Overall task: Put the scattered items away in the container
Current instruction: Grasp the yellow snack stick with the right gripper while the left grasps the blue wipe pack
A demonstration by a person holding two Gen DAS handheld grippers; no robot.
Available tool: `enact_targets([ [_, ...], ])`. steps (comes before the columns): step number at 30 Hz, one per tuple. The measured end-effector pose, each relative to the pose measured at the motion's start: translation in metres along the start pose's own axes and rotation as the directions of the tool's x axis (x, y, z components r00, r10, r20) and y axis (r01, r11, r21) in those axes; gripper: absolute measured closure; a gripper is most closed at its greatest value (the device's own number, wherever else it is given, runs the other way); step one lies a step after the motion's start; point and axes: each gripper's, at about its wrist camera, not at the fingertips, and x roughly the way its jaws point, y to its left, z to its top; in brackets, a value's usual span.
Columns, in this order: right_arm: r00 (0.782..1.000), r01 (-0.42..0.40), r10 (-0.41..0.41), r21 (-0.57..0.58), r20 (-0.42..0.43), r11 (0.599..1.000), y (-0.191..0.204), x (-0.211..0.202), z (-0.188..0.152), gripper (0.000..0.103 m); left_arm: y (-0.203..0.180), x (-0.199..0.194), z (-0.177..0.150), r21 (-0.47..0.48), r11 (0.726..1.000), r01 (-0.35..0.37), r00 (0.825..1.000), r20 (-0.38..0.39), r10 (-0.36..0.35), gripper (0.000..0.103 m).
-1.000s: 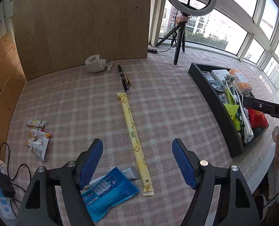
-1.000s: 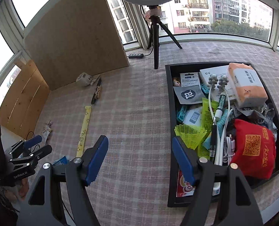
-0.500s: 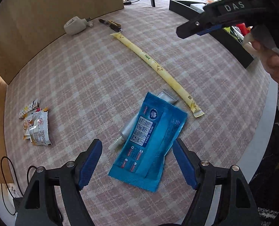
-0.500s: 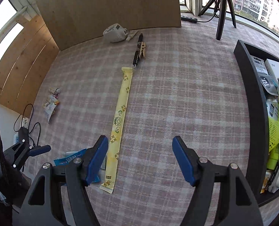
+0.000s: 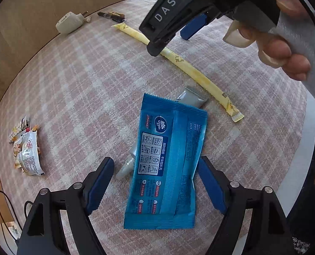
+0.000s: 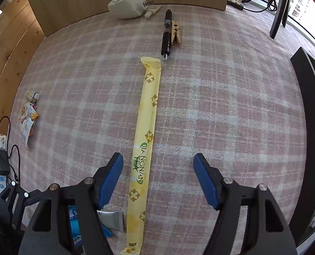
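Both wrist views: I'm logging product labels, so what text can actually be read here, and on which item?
"DAS": white letters on the right gripper body.
"Vinda": round logo on the blue wipes pack; its Chinese print and pictogram captions are too small to read.
"JIA NGNAN TEA" (first letters uncertain): green print on the long yellow tea sachet.
Snack packets: print too blurred to read.

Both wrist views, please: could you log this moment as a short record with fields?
left gripper: open, straddling the blue wipes pack
right gripper: open, over the yellow tea stick
under pack: grey tube, partly covered
far end: black pen beside wooden clothespin, white plug adapter
left edge: snack sachets
container: black tray, right side
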Motion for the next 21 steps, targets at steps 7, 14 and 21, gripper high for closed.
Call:
enact_targets([
  [7,0.996,0.090,-0.087,-0.087,0.037,0.992,0.018,-0.001,-0.013,0.052,0.012,-0.006,-0.004,-0.066,0.998,0.004,1.000,0.015,-0.003,0.033],
  [14,0.997,0.070,-0.069,-0.039,0.035,0.997,0.005,-0.009,-0.015,0.085,0.026,-0.015,-0.013,-0.180,0.984,-0.010,0.999,0.038,0.017,0.055],
  [21,0.999,-0.039,0.036,0.090,0.036,0.995,-0.016,-0.018,-0.022,0.089,0.045,-0.025,-0.025,-0.323,0.946,0.021,0.998,0.067,0.001,0.070],
])
